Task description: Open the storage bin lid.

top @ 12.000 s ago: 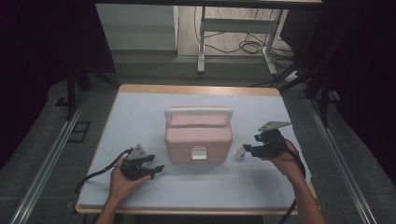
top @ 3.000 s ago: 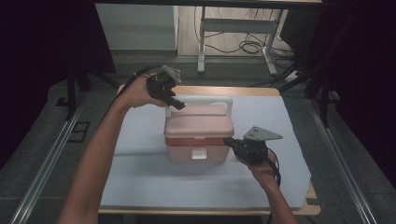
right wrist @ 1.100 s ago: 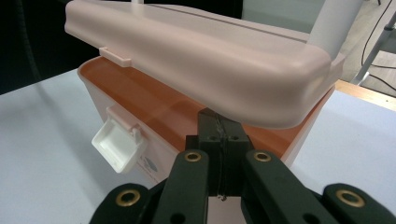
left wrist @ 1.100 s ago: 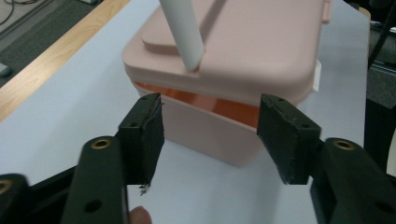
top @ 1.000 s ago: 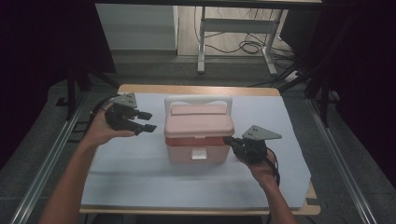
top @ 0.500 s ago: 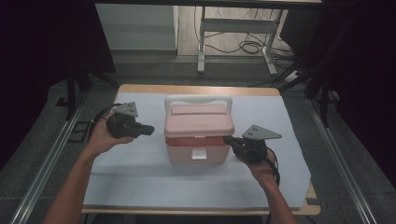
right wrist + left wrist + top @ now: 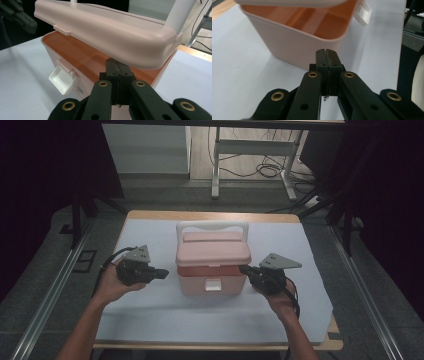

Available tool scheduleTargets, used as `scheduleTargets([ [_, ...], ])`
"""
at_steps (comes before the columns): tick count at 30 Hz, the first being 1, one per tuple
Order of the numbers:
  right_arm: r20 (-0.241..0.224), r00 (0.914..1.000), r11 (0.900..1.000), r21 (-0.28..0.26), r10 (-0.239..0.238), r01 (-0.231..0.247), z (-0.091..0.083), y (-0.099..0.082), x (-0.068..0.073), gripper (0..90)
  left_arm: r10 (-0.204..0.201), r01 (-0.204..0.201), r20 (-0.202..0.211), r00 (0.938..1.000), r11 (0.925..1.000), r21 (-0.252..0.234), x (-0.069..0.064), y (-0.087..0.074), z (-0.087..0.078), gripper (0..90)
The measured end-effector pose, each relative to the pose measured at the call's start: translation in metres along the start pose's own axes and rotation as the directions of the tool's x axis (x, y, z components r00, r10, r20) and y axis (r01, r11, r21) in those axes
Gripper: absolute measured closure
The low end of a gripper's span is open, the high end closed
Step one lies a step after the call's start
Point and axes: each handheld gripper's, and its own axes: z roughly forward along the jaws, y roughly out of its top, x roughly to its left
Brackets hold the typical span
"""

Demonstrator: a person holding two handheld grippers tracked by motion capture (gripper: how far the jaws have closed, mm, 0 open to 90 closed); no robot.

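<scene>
The left gripper [image 7: 161, 273] has just come down from the table's far left toward the pink box [image 7: 212, 265], its jaws closing on nothing until they met. The box sits mid-table, lid [image 7: 105, 35] raised a crack. The right gripper [image 7: 245, 269], jaws pressed together and empty, props that lid's right edge, so the left looks set to lift the other side

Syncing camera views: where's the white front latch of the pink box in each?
High view: white latch low at centre, on the box's near face.
Left gripper view: latch top right, by the lid's edge.
Right gripper view: latch left of centre.
Shared landmark: pink lid.
</scene>
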Motion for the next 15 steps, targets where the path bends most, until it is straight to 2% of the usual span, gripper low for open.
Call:
scheduleTargets([
  [9,0.003,1.0,1.0,-0.002,0.0,0.0,-0.001,0.001,0.0,89.7,0.027,-0.027,0.004,0.9996,0.9989,-0.039,-0.022,0.003,0.012,90.0],
  [15,0.002,1.0,1.0,-0.006,0.0,0.0,0.0,0.001,0.0,89.6,0.041,-0.04,0.01,0.9991,0.9987,-0.031,-0.03,0.01,0.02,90.0],
])
